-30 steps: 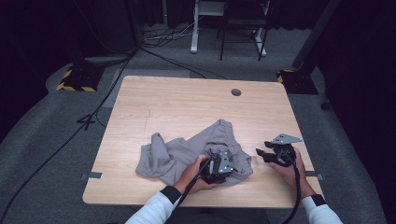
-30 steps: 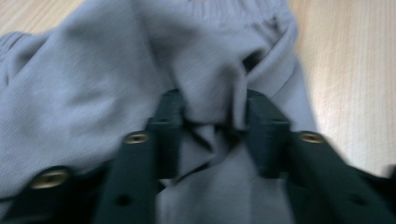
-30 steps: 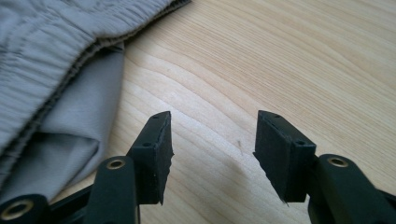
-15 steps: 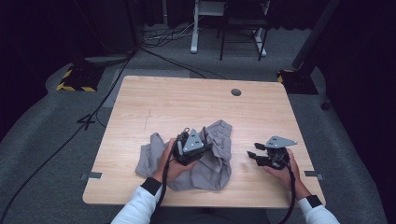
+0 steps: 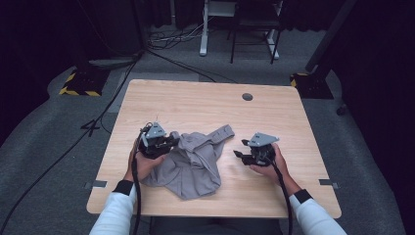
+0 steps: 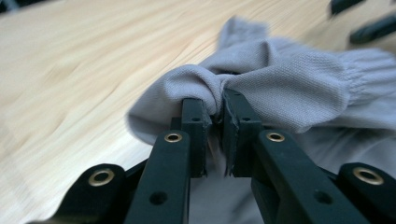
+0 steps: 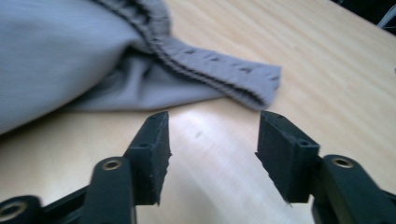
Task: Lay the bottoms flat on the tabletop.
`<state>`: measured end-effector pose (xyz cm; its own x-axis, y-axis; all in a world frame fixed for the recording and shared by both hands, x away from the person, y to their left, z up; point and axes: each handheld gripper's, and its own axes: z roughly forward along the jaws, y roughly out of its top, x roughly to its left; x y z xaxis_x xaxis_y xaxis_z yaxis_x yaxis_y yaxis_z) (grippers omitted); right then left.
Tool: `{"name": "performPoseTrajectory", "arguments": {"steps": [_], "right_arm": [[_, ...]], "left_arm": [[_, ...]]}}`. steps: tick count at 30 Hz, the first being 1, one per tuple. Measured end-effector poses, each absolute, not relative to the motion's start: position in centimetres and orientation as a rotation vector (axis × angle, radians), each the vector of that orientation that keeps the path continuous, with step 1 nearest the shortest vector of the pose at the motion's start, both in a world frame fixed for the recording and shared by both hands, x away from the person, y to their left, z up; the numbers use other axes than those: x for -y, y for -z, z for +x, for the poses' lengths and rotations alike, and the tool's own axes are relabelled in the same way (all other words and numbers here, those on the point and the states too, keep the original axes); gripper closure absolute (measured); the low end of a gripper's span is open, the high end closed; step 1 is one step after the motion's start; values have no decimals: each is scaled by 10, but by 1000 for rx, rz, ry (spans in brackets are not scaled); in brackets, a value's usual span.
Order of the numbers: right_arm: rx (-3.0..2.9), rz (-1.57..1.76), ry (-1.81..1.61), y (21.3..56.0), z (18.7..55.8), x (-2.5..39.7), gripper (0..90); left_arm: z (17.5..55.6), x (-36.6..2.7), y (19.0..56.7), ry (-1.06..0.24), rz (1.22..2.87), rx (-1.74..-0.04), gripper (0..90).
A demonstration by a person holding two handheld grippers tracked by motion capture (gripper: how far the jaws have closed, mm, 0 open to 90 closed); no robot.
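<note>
A grey garment [image 5: 195,159] lies crumpled on the wooden table [image 5: 205,105], a ribbed strip [image 5: 219,133] reaching toward the far right. My left gripper [image 5: 171,140] holds the garment's left edge, jaws shut on a bunched fold of grey cloth [image 6: 212,88]. My right gripper [image 5: 241,154] rests low over bare wood just right of the garment, open with nothing between its fingers. In the right gripper view, the gripper [image 7: 212,154] points at the garment's ribbed strip [image 7: 224,70], which lies a short way ahead.
A round cable hole [image 5: 247,96] sits at the table's far right. Beyond the table, white desk legs [image 5: 203,29], a chair [image 5: 254,24] and floor cables [image 5: 161,41] stand on the grey carpet. Bare wood lies at the far half and right of the garment.
My left gripper has dragged the garment leftward across the table, from centre-right to the left side. The right gripper shifted slightly left and stays open.
</note>
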<state>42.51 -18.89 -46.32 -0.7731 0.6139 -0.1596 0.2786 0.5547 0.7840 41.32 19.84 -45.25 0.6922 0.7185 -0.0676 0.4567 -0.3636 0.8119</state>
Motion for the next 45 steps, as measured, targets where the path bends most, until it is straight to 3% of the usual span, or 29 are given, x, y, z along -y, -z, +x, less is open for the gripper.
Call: {"name": "performPoseTrajectory", "arguments": {"steps": [5, 7, 11, 15, 19, 25, 29, 31, 32, 33, 35, 40, 45], "right_arm": [[-2402, 707, -1030, 462, 463, 169, 395], [-2449, 700, -1001, 464, 475, 159, 373], [-2507, 620, -962, 468, 486, 140, 374], [-2547, 505, -916, 474, 487, 126, 431], [-2562, 480, -843, 481, 490, 119, 560], [-2539, 476, -729, 483, 491, 120, 874], [-2543, 525, -702, 485, 495, 128, 895], [-2539, 543, -764, 483, 496, 135, 830], [-2539, 569, -914, 476, 494, 138, 655], [-2539, 569, -914, 476, 494, 138, 655], [-2511, 536, -965, 469, 489, 132, 481], [-2580, 469, -946, 476, 487, 115, 402], [-2595, 437, -889, 485, 489, 102, 378]], "left_arm": [[415, -219, 460, -407, 1995, -1001, 685], [410, -222, 457, -417, 1957, -1024, 594], [387, -210, 444, -413, 1964, -924, 359], [361, -193, 443, -358, 2033, -799, 283], [352, -180, 457, -310, 2087, -791, 269], [366, -177, 479, -343, 2178, -879, 303], [372, -181, 489, -346, 2236, -924, 331], [373, -179, 491, -338, 2245, -919, 331], [373, -178, 490, -348, 2262, -915, 331], [373, -176, 491, -348, 2262, -911, 331], [375, -175, 493, -326, 2269, -905, 325], [376, -177, 496, -274, 2250, -897, 324], [374, -177, 497, -280, 2258, -870, 296]]}}
